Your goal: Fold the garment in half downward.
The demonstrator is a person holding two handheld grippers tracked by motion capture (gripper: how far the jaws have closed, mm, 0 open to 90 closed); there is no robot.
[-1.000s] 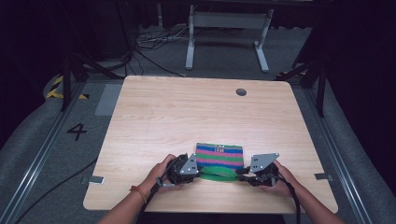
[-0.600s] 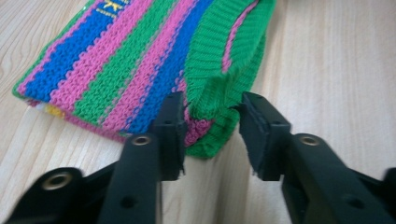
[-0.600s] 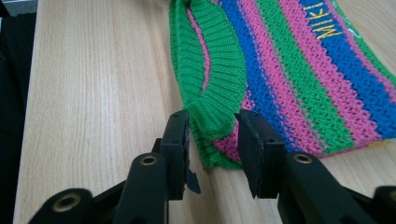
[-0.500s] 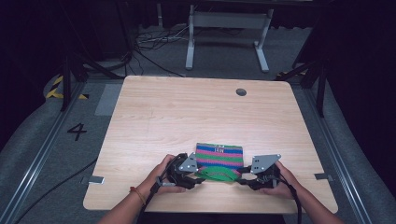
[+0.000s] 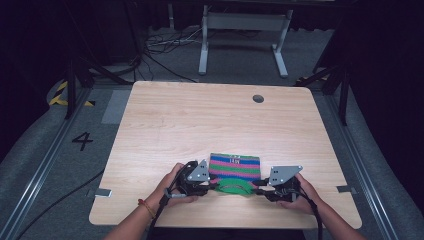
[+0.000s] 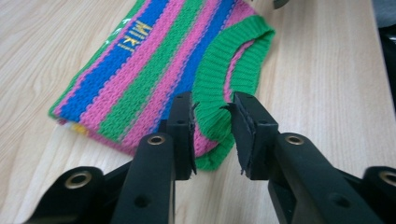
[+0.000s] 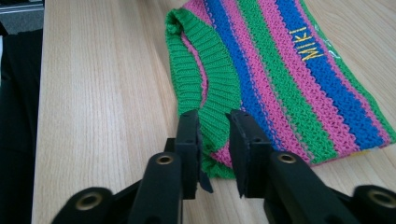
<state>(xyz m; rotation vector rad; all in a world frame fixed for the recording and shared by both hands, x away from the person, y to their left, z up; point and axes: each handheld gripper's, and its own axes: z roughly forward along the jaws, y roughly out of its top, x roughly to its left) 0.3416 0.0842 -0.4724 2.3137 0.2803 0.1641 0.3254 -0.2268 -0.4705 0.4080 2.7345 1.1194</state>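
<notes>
The table is a light wood-grain top with rounded corners, occupying the centre of the high view, with a small round dark hole near its far edge, right of centre. One item lies directly on it: a folded knitted garment striped green, pink and blue with a green ribbed edge, in the lower centre of the frame near the front edge.

knit: green, blue, pink stripes, yellow lettering | table: light wood
</notes>
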